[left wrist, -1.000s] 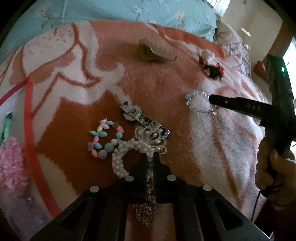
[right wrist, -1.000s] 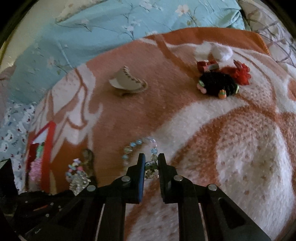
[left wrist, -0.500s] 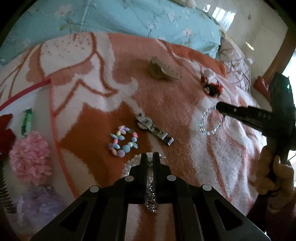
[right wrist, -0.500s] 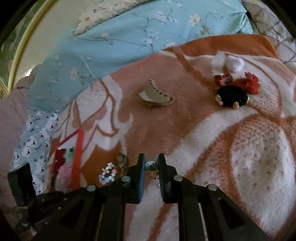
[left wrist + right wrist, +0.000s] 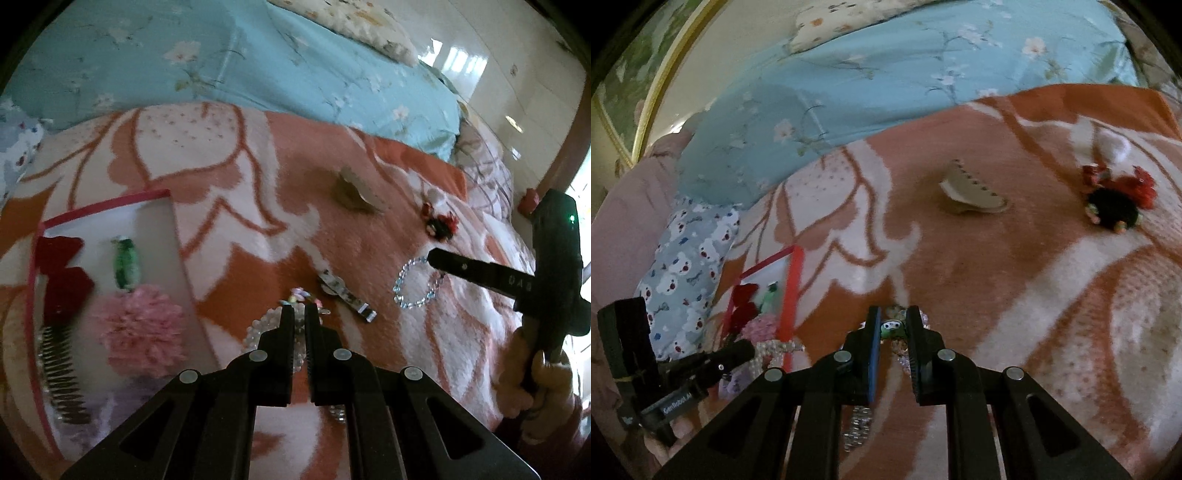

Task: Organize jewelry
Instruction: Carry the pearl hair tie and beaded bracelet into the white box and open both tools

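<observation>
Fingers (image 5: 286,321) pinching pearl necklace (image 5: 258,326)

Home bedroom (blanket (image 5: 332,155), pillow (image 5: 687,273))

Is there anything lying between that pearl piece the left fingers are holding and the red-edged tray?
Nothing visible. The pearl piece hangs in the left gripper just right of the tray, with only bare blanket between. Inside, the pink flower sits near that edge.

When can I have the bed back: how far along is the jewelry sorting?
Done: pink flower, red bow in the red-rimmed box. In hand: left tool grips the pearl piece, right tool the bead bracelet. Left on the blanket: watch, claw clip, hair ties.
</observation>
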Action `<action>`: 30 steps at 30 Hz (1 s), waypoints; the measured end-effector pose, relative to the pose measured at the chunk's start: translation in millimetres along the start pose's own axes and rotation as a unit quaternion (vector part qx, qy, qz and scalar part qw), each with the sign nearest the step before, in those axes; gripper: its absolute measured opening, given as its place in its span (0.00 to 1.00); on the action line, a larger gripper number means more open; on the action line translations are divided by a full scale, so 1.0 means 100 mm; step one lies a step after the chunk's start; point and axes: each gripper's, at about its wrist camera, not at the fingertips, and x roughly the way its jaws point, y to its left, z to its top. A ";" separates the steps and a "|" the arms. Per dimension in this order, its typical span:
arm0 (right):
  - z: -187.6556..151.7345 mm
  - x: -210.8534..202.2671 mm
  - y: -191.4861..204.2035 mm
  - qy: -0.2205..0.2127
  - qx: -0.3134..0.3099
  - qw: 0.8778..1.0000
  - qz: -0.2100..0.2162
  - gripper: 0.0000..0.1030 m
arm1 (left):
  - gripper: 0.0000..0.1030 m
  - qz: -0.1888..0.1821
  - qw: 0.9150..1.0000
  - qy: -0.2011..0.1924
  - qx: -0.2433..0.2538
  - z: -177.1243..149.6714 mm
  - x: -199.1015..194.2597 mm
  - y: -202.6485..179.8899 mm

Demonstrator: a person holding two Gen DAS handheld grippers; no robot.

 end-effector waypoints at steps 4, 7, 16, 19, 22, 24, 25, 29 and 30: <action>0.01 0.11 0.22 0.008 -0.017 1.000 0.014 0.13 | 0.04 0.010 1.000 -0.012 -0.013 0.00 -0.17 0.16; 0.02 0.21 0.42 0.014 -0.031 0.999 0.025 0.13 | 0.04 0.017 0.999 -0.021 -0.024 -0.01 -0.30 0.30; 0.05 0.48 1.11 0.027 -0.074 0.995 0.069 0.13 | 0.04 0.045 0.996 -0.045 -0.064 -0.04 -0.65 0.77; 0.06 0.58 1.36 0.031 -0.089 0.992 0.084 0.13 | 0.04 0.055 0.994 -0.053 -0.077 -0.03 -0.74 0.92; 0.06 0.72 1.58 0.038 -0.100 0.989 0.097 0.13 | 0.04 0.067 0.992 -0.058 -0.089 -0.03 -0.82 1.09; 0.05 0.82 1.71 0.044 -0.106 0.988 0.105 0.13 | 0.04 0.077 0.990 -0.062 -0.099 -0.01 -0.86 1.21; 0.05 0.87 1.77 0.046 -0.108 0.987 0.109 0.13 | 0.04 0.080 0.989 -0.064 -0.103 0.00 -0.87 1.26; 0.07 1.07 1.98 0.054 -0.118 0.984 0.118 0.13 | 0.04 0.097 0.986 -0.066 -0.117 0.04 -0.85 1.46; 0.07 1.13 2.04 0.057 -0.120 0.984 0.119 0.13 | 0.04 0.100 0.985 -0.065 -0.121 0.06 -0.84 1.51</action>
